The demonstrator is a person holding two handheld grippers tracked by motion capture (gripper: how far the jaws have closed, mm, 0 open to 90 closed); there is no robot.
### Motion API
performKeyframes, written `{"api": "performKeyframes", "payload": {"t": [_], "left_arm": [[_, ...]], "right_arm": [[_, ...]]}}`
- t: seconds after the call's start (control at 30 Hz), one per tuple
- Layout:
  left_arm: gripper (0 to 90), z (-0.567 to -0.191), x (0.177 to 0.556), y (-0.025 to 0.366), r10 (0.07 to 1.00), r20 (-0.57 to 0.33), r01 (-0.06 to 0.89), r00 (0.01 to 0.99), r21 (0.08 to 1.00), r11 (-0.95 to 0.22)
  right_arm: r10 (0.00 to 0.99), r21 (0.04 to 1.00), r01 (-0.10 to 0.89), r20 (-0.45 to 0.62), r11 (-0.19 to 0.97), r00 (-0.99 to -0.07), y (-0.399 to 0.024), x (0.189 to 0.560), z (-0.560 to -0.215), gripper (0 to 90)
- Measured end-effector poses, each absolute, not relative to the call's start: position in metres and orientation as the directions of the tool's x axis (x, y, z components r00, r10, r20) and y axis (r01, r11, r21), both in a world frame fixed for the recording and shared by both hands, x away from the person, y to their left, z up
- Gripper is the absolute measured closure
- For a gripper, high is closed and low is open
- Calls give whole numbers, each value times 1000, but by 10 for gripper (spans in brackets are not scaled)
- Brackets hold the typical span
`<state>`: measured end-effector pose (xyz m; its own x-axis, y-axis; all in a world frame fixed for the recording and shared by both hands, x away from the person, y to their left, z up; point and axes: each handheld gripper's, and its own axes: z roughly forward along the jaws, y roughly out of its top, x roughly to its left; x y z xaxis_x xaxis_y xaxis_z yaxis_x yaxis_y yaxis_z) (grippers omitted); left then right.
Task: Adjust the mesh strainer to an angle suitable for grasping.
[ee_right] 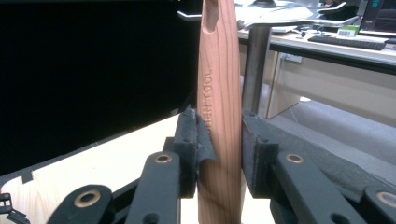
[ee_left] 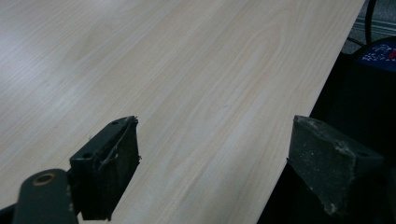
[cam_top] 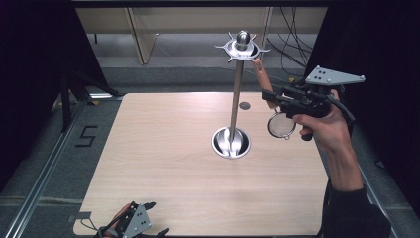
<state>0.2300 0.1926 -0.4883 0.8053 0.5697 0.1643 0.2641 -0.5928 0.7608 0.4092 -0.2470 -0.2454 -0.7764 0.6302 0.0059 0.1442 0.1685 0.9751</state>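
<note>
The right gripper (cam_top: 267, 96) is clamping a strainer's wooden handle (ee_right: 219, 116) just beside the rack pole (cam_top: 236, 99), mesh bowl (cam_top: 282, 125) hanging below, while the left gripper (ee_left: 210, 158) is resting open.

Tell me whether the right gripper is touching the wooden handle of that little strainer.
Touching. In the right gripper view, the right gripper has both black pads pressed flat against the wooden handle, with no gap on either side.

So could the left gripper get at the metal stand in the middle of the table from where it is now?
Probably yes. The left gripper sits open at the table's near edge, and bare wood lies between it and the metal stand. The right gripper, holding the strainer, is off to the side.
</note>
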Motion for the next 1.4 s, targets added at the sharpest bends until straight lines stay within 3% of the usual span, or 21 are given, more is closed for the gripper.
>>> {"api": "performKeyframes", "payload": {"t": [0.67,1.4], "left_arm": [[156,-488,230,193,564,169,260,808,757,-599],[156,-488,230,193,561,161,264,812,756,-599]], "right_arm": [[634,966,191,37,176,-773,-241,437,-254,713],[655,956,243,77,166,-752,-237,443,-267,689]]}}
